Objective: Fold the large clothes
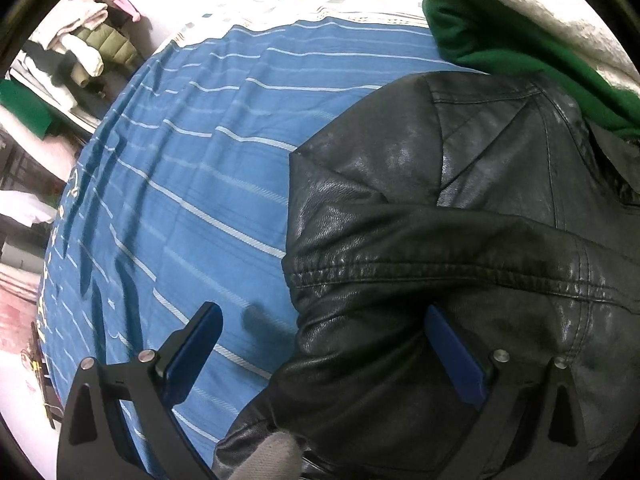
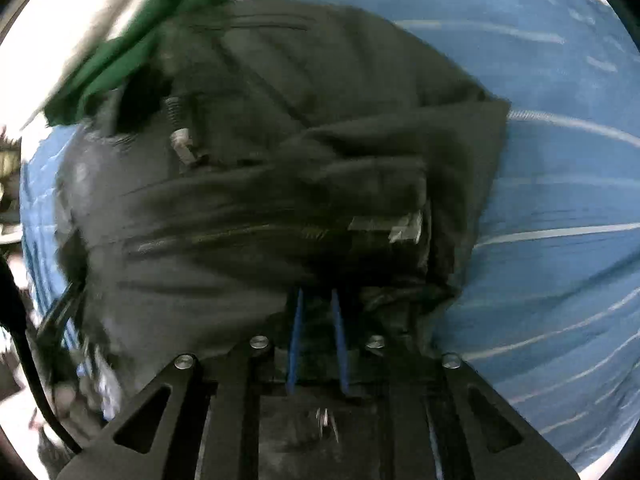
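A black leather jacket (image 1: 460,240) lies partly folded on a blue striped bedspread (image 1: 192,160). My left gripper (image 1: 320,320) is open wide just above the jacket's near left edge; its left finger is over the bedspread and its right finger (image 1: 456,356) is over the leather. In the blurred right wrist view the jacket (image 2: 280,160) fills the middle. My right gripper (image 2: 318,300) is nearly shut, its blue pads (image 2: 296,344) pinching a fold of the jacket's near edge.
A green garment (image 1: 500,28) and a white fleecy one (image 1: 540,0) lie beyond the jacket; the green one shows in the right wrist view (image 2: 120,68). Stacked clothes on shelves (image 1: 80,52) stand past the bed's left side. Bare bedspread (image 2: 560,200) lies right of the jacket.
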Demonstrator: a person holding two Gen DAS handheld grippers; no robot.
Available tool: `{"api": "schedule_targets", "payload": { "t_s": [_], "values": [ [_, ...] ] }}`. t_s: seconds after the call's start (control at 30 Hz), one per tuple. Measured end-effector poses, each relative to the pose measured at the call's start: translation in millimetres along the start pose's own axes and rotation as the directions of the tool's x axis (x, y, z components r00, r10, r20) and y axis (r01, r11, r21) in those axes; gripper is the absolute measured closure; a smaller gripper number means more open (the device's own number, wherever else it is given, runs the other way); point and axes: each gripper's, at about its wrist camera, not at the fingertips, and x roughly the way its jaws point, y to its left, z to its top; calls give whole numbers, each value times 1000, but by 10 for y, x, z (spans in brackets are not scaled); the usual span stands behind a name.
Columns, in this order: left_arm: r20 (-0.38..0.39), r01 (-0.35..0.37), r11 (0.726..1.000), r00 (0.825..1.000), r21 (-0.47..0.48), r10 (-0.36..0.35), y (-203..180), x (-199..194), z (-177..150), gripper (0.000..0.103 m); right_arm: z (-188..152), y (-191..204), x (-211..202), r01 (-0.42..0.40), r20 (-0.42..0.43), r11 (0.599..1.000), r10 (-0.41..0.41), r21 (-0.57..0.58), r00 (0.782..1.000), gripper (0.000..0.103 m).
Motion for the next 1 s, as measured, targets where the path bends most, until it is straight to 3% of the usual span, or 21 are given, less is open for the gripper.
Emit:
{"api": "schedule_targets", "payload": {
  "t_s": [0.2, 0.4, 0.47, 0.57, 0.63, 0.77, 0.8, 1.0],
  "values": [
    [-3, -33, 999, 999, 6, 33, -53, -50, -9, 0, 69, 29, 34, 13, -31, 1000, -13, 3, 999, 91],
    [-36, -63, 998, 997, -6, 63, -73, -280, -24, 0, 172, -78, -243, -58, -14, 998, 57, -23, 998, 87],
    [-30, -84, 996, 996, -11, 84, -125, -466, -88, 0, 146, -150, -435, -70, 19, 997, 71, -38, 997, 82],
    [-20, -126, 992, 992, -3, 126, -276, -801, -195, 0, 117, -402, -730, -78, 60, 995, 82, -57, 995, 63],
    [-9, -141, 990, 990, 3, 141, -458, -1130, -338, 0, 135, -592, -854, -74, 66, 995, 78, -68, 995, 53],
    [-10, -178, 984, 984, 32, 178, -856, -1630, -653, 0, 13, -1078, -958, -55, 29, 995, 57, -78, 998, 48],
    [-17, -193, 980, 981, 44, 194, -991, -1750, -767, 0, -43, -1207, -935, -54, 18, 996, 56, -77, 998, 42],
    [-48, -269, 934, 956, 234, 288, -2007, -2160, -1640, 0, -235, -1918, -954, 27, -26, 994, -30, -110, 999, 36]
  ]
}}
